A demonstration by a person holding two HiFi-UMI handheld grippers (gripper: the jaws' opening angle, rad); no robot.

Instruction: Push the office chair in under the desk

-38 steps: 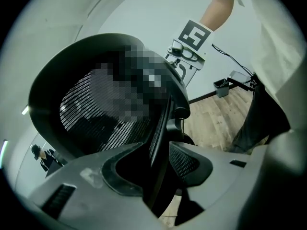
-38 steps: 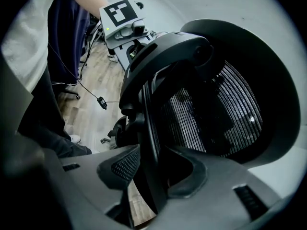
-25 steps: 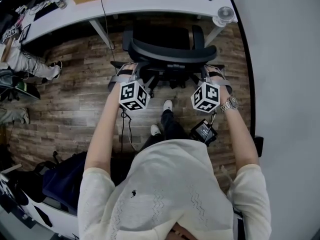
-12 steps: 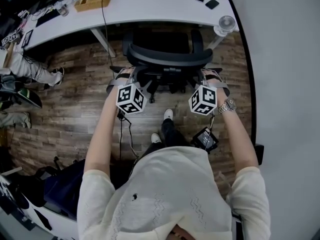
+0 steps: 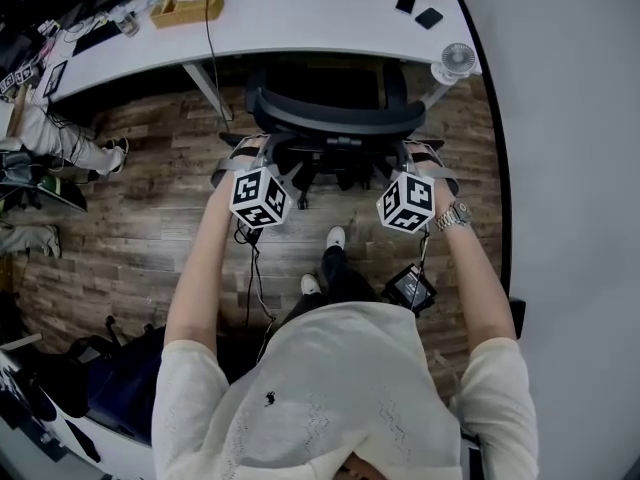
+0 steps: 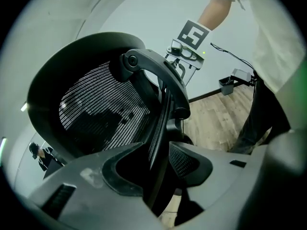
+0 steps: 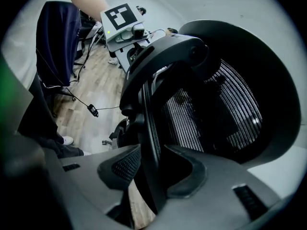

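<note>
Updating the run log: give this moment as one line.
office chair: seat at desk edge | left gripper, right gripper: shut on backrest

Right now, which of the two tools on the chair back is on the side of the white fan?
The right tool, on the wristwatch arm: the fan stands at the end of the desk beyond it. The left tool grips the chair's other edge.
</note>
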